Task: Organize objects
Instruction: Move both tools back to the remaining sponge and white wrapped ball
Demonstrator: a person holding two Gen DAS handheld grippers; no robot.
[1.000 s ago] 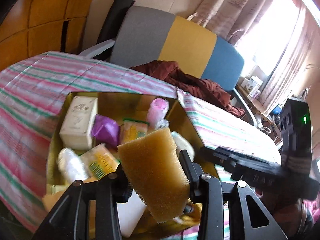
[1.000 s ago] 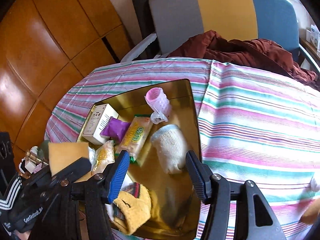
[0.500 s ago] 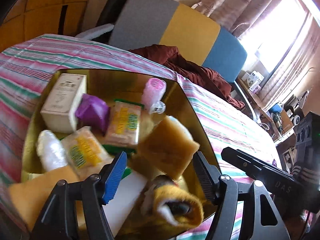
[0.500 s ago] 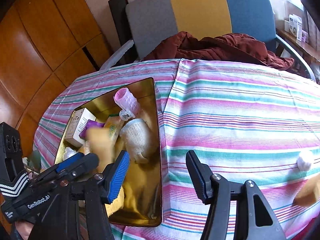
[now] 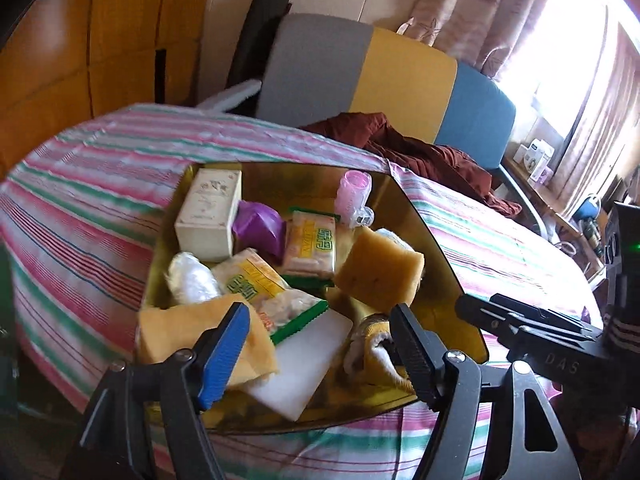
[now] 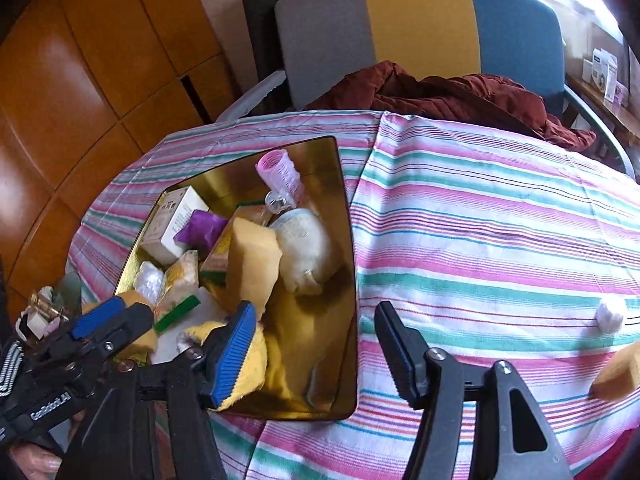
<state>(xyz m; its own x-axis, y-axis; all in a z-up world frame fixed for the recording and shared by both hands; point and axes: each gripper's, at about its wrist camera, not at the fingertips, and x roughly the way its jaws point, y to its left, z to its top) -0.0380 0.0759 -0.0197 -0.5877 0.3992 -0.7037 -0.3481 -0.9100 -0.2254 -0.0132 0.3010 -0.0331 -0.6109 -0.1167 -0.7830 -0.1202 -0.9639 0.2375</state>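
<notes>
A gold tray (image 5: pixel 440 248) (image 6: pixel 348 240) sits on the striped tablecloth, full of small items. A yellow sponge (image 5: pixel 378 270) (image 6: pixel 252 268) lies in it, leaning on a white sock (image 6: pixel 306 254). A cream box (image 5: pixel 210 214), purple wrapper (image 5: pixel 258 226), pink roller (image 5: pixel 352 196) and snack packets (image 5: pixel 310 246) lie there too. My left gripper (image 5: pixel 320 348) is open and empty above the tray's near edge. My right gripper (image 6: pixel 316 348) is open and empty over the tray's right rim. A white ball (image 6: pixel 610 314) and a tan sponge (image 6: pixel 618 372) lie on the cloth at right.
A grey, yellow and blue chair (image 6: pixel 420 36) with a dark red garment (image 6: pixel 448 96) stands behind the table. Wooden panels (image 6: pixel 92 80) are at the left. A yellow glove (image 5: pixel 376 360) and a white block (image 5: pixel 304 364) lie at the tray's near end.
My left gripper opened and let the yellow sponge drop into the tray, then drew back. My right gripper swung to the right over the cloth, then back a little toward the tray.
</notes>
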